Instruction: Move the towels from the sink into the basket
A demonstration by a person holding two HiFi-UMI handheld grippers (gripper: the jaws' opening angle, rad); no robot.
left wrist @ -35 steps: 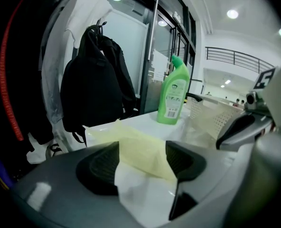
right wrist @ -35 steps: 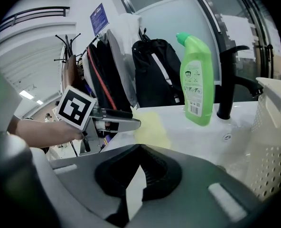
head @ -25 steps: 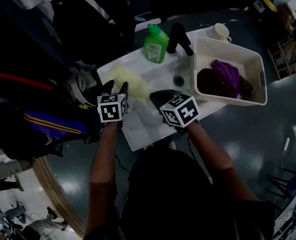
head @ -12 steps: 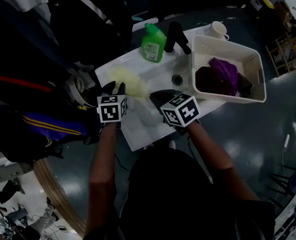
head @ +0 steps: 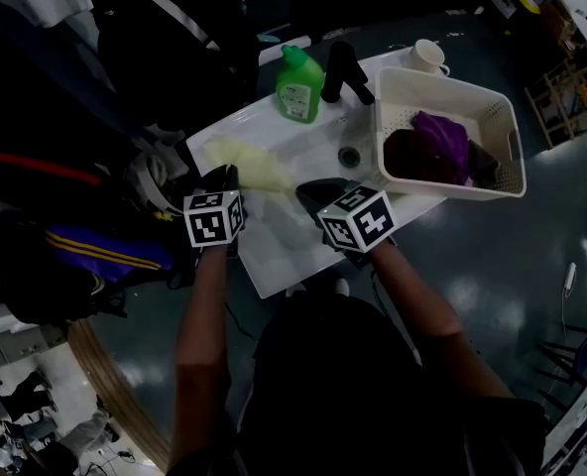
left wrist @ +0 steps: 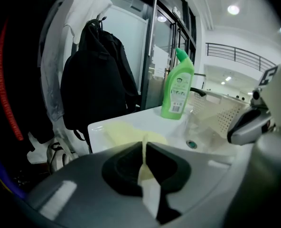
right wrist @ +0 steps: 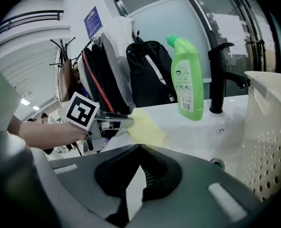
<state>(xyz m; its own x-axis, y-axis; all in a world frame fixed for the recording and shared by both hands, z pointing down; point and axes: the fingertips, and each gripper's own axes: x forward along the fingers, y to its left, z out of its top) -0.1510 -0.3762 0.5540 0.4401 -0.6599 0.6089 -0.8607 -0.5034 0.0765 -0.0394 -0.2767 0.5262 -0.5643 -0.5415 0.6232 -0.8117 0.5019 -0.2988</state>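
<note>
The green bottle at the sink's back edge carried a white label, its print too small to read. Each gripper's cube bore black-and-white square markers. A blue sign hung on the wall in the right gripper view, illegible.

The yellow towel lay in the sink's back left corner. The left gripper had just been closing and pinched the towel's near edge. The right gripper was pressed together on nothing, above the sink's near part.

The white basket sat on the sink's right end, holding a purple towel and a dark towel. A black faucet stood beside the bottle, with a white mug behind the basket. The floor was dark and glossy. A black backpack and coats hung beside glass panels.
</note>
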